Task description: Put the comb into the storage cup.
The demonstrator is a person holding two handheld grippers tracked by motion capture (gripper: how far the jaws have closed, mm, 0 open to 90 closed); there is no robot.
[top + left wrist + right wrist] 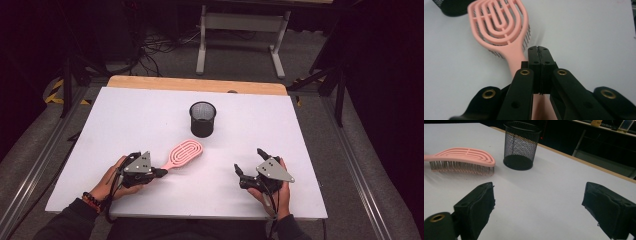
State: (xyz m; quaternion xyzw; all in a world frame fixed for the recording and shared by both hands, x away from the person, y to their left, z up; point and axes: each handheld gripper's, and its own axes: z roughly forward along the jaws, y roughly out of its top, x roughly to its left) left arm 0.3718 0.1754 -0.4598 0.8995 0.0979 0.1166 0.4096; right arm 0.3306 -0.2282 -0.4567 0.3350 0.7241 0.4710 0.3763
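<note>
A pink hairbrush lies bristles down on the white tabletop, its handle pointing toward my left gripper. In the left gripper view the jaws are pressed together with nothing between the pads, and the brush handle runs under and just left of the left gripper. A black mesh cup stands upright beyond the brush. My right gripper rests open at the front right; in its own view the right gripper faces the brush and the cup, apart from both.
The white tabletop ends in a wooden strip at the far edge. Beyond it stand a white table frame and cables on a grey floor. Bare white surface lies between the two grippers and to the right of the cup.
</note>
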